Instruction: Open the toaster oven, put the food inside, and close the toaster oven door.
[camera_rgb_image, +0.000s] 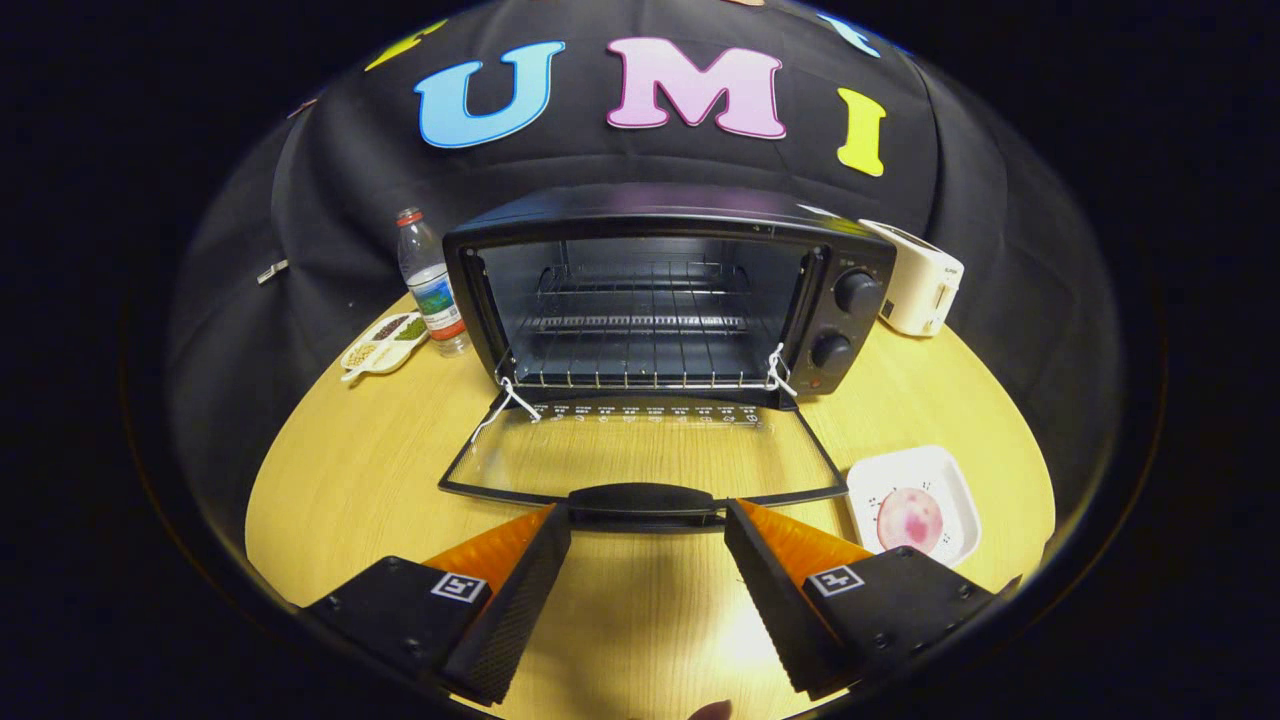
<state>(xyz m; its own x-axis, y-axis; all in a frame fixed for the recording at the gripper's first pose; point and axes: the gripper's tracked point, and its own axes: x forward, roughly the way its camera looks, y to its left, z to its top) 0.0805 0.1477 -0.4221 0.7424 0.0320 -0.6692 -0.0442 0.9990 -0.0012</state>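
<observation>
A black toaster oven (668, 292) stands on the round wooden table (360, 470) with its glass door (640, 455) folded down flat toward me. The wire rack (640, 345) inside is bare. The door's black handle (645, 500) lies just ahead of my fingertips, level with the gap between them. My gripper (648, 530) is open, fingers wide apart, nothing between them. The food, a round pink piece (909, 519), rests on a white square plate (955, 480) to the right of the door, beside my right finger (775, 580).
A plastic water bottle (432, 285) and a small white dish of beans (385, 343) stand left of the oven. A white toaster (920, 285) sits at its right rear. Bare table lies under and in front of the fingers.
</observation>
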